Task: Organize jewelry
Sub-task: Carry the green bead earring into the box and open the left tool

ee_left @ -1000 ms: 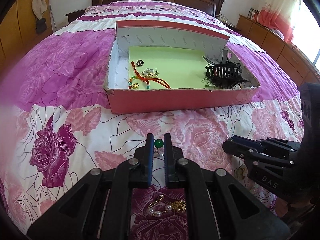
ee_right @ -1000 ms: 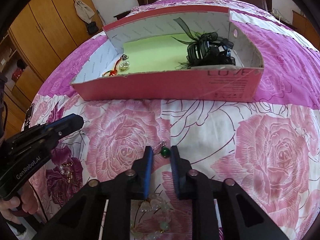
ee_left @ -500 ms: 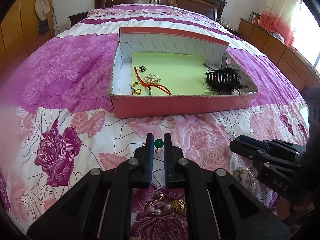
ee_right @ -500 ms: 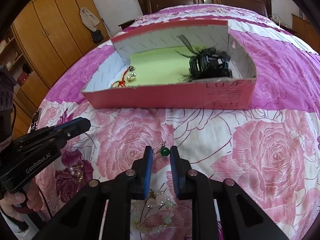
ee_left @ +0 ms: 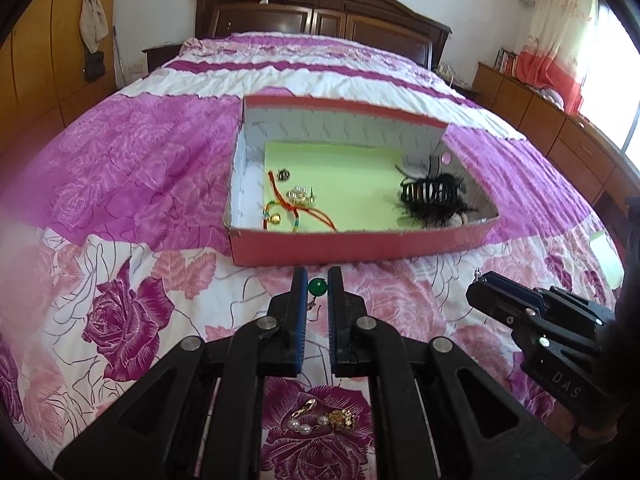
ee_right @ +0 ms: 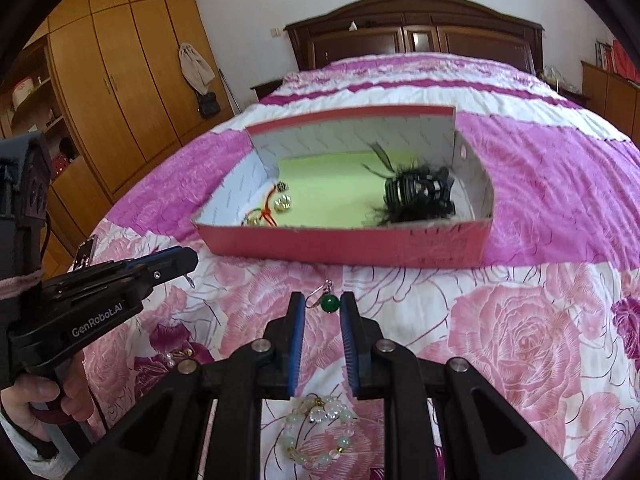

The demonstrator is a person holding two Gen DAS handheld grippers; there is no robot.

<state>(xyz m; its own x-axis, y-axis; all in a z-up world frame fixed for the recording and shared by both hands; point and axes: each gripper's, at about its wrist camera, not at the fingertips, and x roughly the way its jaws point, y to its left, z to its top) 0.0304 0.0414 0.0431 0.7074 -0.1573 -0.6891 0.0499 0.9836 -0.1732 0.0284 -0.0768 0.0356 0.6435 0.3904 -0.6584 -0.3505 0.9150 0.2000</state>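
Green-beaded earrings are being gripped, one in the left tool and one in the right tool, above the bed. Carry both toward 12 o'clock over the red box, clearing its near wall before releasing beside the red cord bracelet.

I count, relative to the red box: 1 box | 2 green bead earrings in front of it, one, other | 1 black hair clip inside | 1 red cord bracelet inside | 1 pearl piece and 1 pale green bead bracelet nearer than the box | 2 grippers, left gripper, right gripper.
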